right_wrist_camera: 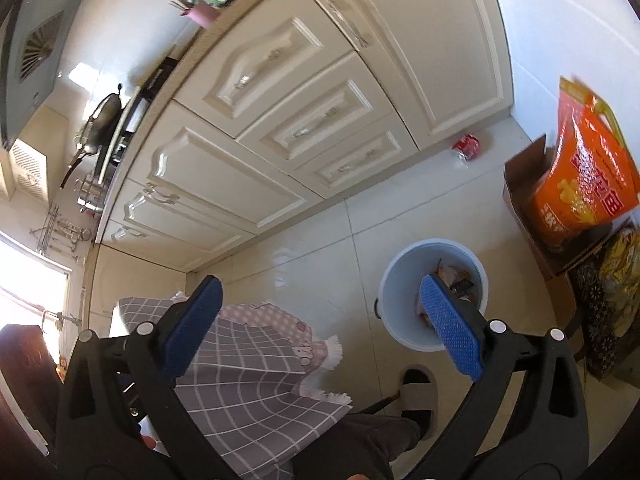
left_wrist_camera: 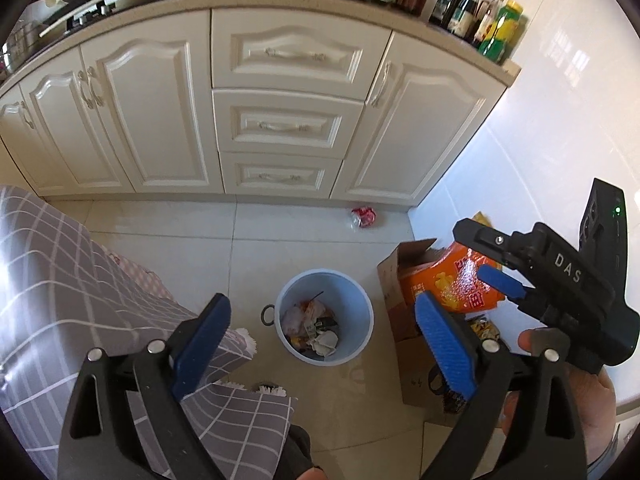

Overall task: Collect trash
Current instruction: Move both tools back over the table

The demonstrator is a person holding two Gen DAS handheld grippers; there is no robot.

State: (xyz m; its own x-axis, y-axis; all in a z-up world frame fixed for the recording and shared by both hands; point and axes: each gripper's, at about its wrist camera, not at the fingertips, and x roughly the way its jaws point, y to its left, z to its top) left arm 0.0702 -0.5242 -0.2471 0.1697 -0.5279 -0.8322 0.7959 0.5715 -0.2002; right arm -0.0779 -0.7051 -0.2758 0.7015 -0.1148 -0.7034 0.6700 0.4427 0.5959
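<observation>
A light blue trash bin [left_wrist_camera: 325, 317] stands on the tiled floor with crumpled paper and wrappers inside; it also shows in the right wrist view [right_wrist_camera: 404, 276]. A crushed red can [left_wrist_camera: 364, 217] lies on the floor by the cabinet base, also seen in the right wrist view [right_wrist_camera: 466, 146]. My left gripper [left_wrist_camera: 320, 344] is open and empty above the bin. My right gripper [right_wrist_camera: 320, 328] is open and empty, above and left of the bin; in the left wrist view it [left_wrist_camera: 496, 280] hangs at the right in front of an orange bag [left_wrist_camera: 448, 280].
A cardboard box [right_wrist_camera: 520, 184] with the orange bag [right_wrist_camera: 588, 176] stands right of the bin by the white wall. A table with a grey checked cloth [left_wrist_camera: 80, 280] is at the left. Cream cabinets [left_wrist_camera: 280, 120] run along the back. A slippered foot [right_wrist_camera: 418, 396] is near the bin.
</observation>
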